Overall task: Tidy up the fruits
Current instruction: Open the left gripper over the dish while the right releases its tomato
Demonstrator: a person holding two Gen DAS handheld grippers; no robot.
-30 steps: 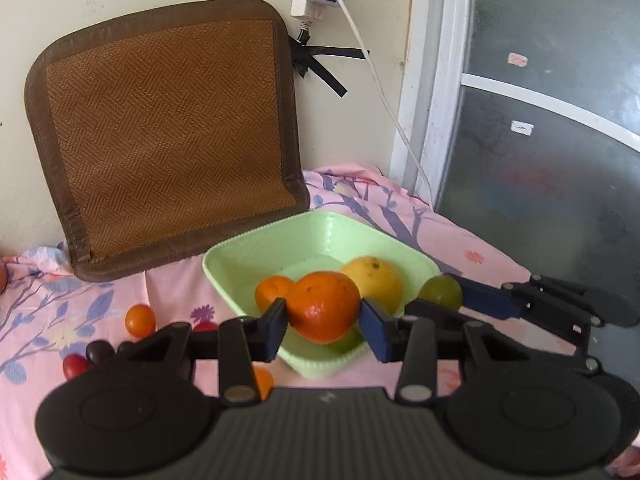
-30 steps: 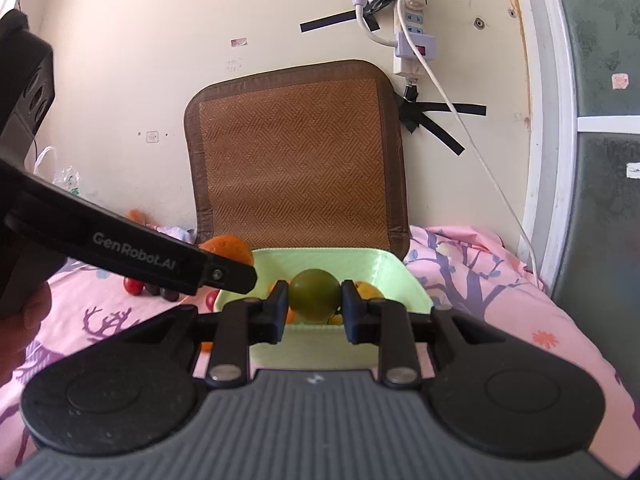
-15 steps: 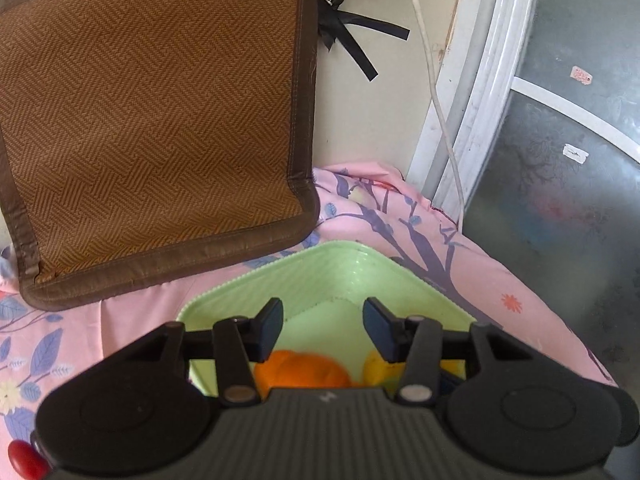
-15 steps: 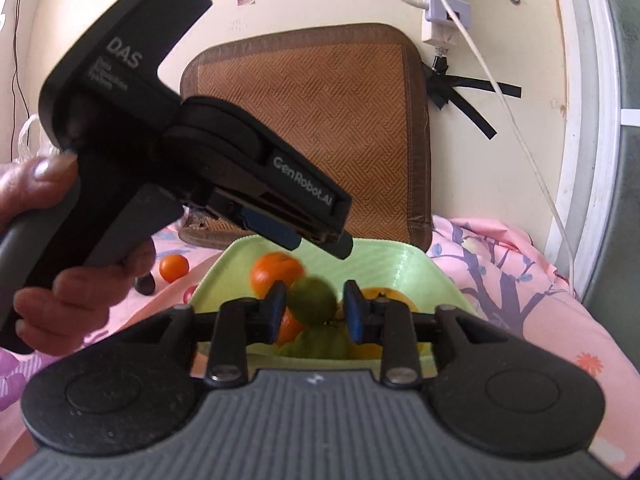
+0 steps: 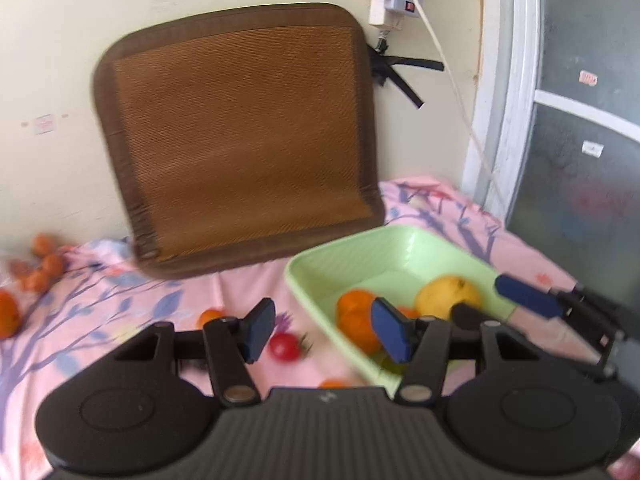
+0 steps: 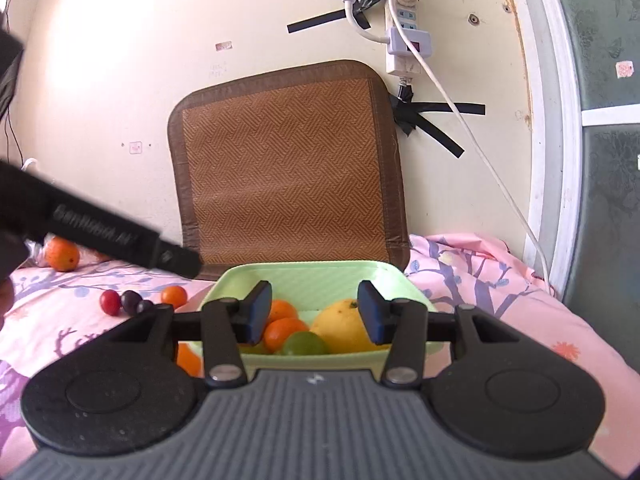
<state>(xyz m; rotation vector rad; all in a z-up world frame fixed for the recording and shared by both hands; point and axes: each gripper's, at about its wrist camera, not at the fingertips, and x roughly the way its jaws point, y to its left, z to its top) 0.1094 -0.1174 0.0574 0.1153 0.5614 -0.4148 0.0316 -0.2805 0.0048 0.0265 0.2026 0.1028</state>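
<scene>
The cluster of small orange fruits [image 5: 40,266] by the wall is smeared with blur; a black gripper body [image 6: 100,236] hides the pink floral cloth [image 6: 500,292] behind.

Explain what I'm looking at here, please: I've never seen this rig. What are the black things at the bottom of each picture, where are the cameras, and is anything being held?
No robot: a person carries a handheld two-finger gripper in each hand, each with a fisheye camera looking forward along its fingers. The black shape at the bottom of each picture is that gripper's own body.

The left wrist view shows the left gripper over a pink patterned cloth; its jaws are opening with nothing between them. The right wrist view shows the right gripper, open and empty, in front of the green tray.

In the tray lie oranges, a yellow fruit and a green fruit. A red tomato, dark fruits and a small orange fruit lie on the cloth.
</scene>
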